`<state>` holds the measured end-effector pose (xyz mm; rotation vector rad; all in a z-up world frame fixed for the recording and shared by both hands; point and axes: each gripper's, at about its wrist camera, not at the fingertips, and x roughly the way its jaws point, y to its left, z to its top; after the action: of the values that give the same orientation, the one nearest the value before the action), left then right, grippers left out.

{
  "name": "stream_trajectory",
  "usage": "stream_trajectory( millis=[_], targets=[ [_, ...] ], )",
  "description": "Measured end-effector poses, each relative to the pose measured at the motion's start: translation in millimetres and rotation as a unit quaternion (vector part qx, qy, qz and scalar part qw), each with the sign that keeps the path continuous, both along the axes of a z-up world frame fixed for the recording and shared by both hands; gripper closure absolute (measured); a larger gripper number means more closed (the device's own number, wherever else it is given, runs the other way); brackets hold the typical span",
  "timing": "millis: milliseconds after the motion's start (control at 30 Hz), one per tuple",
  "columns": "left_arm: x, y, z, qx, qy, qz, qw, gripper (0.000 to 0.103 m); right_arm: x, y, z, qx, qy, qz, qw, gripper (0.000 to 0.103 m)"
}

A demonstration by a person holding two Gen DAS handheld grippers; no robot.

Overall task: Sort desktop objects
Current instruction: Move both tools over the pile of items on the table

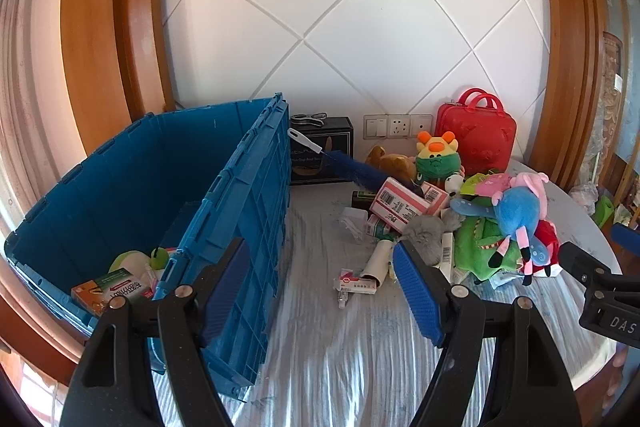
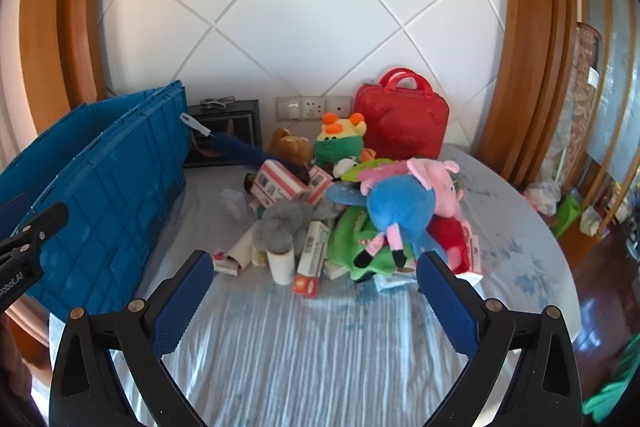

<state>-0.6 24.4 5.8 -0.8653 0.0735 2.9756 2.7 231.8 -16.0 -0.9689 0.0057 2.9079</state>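
While both tools (image 1: 324, 283) (image 2: 316, 303) gape empty, toys (image 2: 396, 203) heap beside the blue crate (image 1: 240, 187).

The blue crate (image 1: 248, 195) is ribbed, matt plastic, and the red case (image 2: 402, 123) is smooth, glossy plastic. Soft plush toys (image 2: 400, 203) and printed cardboard boxes (image 1: 400, 205) lie on a wrinkled, shiny table cover (image 2: 320, 347).

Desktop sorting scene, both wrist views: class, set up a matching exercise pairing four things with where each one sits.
Things:
1. blue crate
2. red case
3. pig plush
4. scissors

Places:
A. on the black box
B. atop the toy pile
C. against the wall by the sockets
D. left edge of the table

Pairs: 1-D, 2-C, 3-B, 4-A
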Motion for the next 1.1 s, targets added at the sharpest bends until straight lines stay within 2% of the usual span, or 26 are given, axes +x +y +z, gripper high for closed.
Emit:
stream_trajectory(
  millis=[433,767,933,1033,1100],
  targets=[
    [-7.2,22.2,-12.7,0.000,-0.011,-0.022,0.9997,0.029,-0.8,26.3,-10.6,0.002,-0.014,-0.032,0.999,0.000],
    [-33.6,62.8,-41.6,-0.011,-0.047,-0.026,0.9985,0.029,-11.4,72.2,-34.0,-0.001,-0.043,-0.057,0.997,0.000],
    [-57.9,83.3,-69.1,-0.007,-0.084,-0.028,0.9960,0.029,-21.3,115.7,-57.8,-0.008,-0.072,-0.079,0.994,0.000],
    [-78.5,90.8,-96.7,0.008,-0.132,-0.041,0.9904,0.029,-29.8,154.1,-78.9,-0.020,-0.093,-0.102,0.990,0.000],
    [-95.4,90.7,-123.1,0.024,-0.172,-0.044,0.9837,0.029,-35.7,181.1,-94.8,-0.029,-0.112,-0.119,0.986,0.000]
  ],
)
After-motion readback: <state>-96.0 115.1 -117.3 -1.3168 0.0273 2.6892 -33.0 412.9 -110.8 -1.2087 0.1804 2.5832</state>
